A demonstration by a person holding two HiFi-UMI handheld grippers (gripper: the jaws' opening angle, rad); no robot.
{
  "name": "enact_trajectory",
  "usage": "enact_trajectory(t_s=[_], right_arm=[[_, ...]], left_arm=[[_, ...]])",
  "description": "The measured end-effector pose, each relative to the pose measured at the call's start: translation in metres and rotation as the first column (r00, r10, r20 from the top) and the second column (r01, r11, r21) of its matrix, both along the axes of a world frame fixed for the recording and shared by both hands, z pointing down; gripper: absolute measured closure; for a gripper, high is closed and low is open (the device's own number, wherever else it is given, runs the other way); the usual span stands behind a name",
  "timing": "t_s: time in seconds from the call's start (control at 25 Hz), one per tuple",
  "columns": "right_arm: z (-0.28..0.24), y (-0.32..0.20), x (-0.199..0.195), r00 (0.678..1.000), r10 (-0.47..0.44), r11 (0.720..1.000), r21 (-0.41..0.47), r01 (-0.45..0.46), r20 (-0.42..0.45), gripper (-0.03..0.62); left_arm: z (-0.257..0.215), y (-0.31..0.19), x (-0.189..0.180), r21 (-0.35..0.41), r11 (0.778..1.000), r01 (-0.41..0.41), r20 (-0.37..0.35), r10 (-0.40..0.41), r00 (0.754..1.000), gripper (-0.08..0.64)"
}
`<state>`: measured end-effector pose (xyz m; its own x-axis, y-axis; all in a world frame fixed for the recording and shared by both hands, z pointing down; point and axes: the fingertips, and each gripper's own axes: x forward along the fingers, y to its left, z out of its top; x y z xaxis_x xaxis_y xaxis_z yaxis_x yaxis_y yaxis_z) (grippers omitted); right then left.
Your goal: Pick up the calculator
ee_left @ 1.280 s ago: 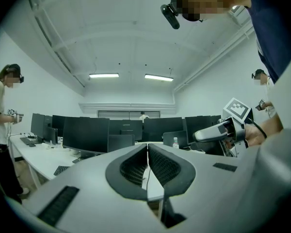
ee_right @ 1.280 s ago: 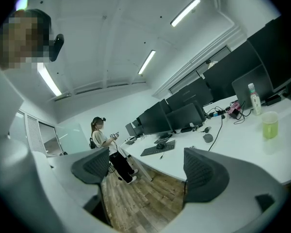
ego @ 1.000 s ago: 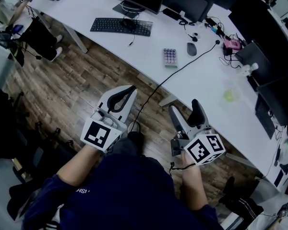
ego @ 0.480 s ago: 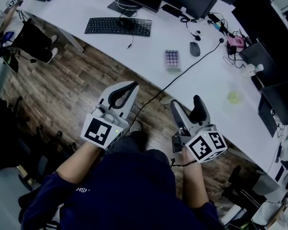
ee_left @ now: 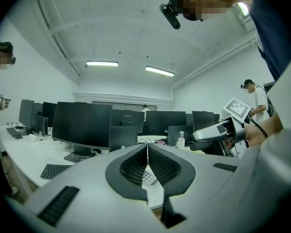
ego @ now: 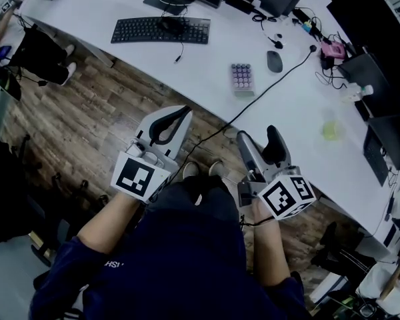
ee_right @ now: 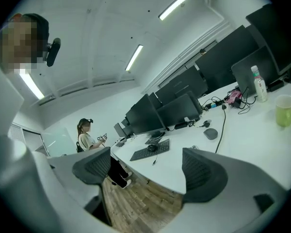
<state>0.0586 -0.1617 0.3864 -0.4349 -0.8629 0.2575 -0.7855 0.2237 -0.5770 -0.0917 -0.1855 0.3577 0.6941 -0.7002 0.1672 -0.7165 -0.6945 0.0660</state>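
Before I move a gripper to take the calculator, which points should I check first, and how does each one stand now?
1. Calculator in sight and uncovered: ok. The calculator lies flat on the white desk with nothing on it.
2. Right gripper ready: ok. The right gripper has its jaws apart and nothing between them.
3. Left gripper ready: not ok. The left gripper has its jaws together and is empty.
4. Gripper at the calculator: not ok. Both hang over the wooden floor, short of the desk edge.
5. Approach free of cable: cannot tell. The black cable crosses the desk close beside the calculator, on the right gripper's side.
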Motion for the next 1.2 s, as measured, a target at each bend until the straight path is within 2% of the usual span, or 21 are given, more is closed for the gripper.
enact_trajectory(t_s=[0.64, 1.2], right_arm=[[0.059, -0.049, 0.023, 0.994, 0.012, 0.994, -0.109, 0.000, 0.108, 0.174], [0.129, -0.085, 0.031, 0.966, 0.013, 0.967, -0.250, 0.054, 0.259, 0.187]], left_arm=[[0.044, -0.044, 0.029, -0.072, 0.997, 0.022, 0.037, -0.019, 0.999, 0.528], [0.089, -0.075, 0.057, -0.144, 0.988, 0.048, 0.087, -0.036, 0.996, 0.528]])
